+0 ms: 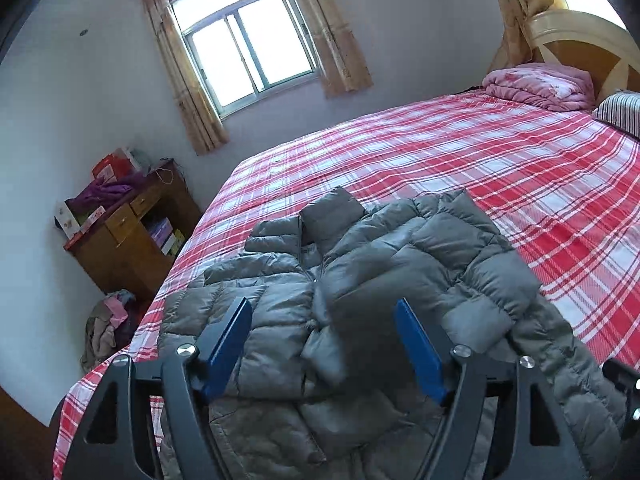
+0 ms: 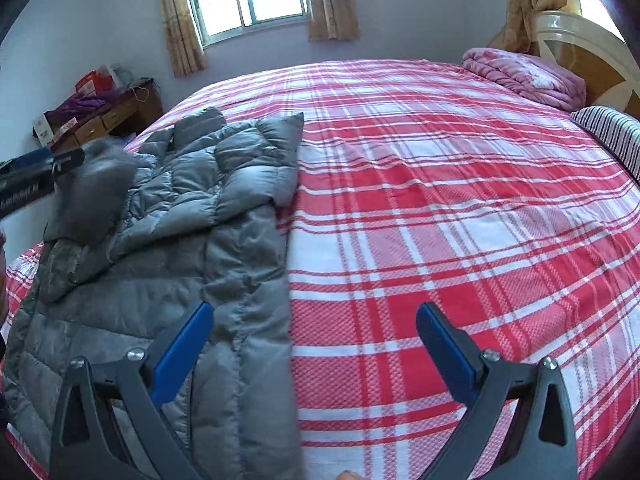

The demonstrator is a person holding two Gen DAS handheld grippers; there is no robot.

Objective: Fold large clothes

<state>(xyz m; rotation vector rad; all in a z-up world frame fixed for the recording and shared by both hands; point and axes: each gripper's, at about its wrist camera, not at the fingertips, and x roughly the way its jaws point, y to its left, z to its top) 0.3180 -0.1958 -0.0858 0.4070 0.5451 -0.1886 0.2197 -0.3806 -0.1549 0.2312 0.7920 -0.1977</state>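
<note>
A grey quilted puffer jacket [image 1: 360, 272] lies on the red and white plaid bed [image 1: 500, 168], with its sleeves folded over the body. My left gripper [image 1: 324, 312] is open just above it, and a blurred piece of grey sleeve hangs between the jaws. In the right wrist view the jacket [image 2: 200, 208] lies at the left. My right gripper [image 2: 314, 316] is open above the jacket's right edge and the bare sheet [image 2: 460, 200]. The left gripper [image 2: 36, 178] shows at the far left beside a blurred sleeve end.
A pink folded quilt [image 1: 540, 84] and a striped pillow [image 1: 620, 114] lie by the headboard. A wooden desk [image 1: 128, 232] with clutter stands left of the bed, with a pile of clothes [image 1: 108, 328] on the floor. A curtained window [image 1: 248, 44] is behind.
</note>
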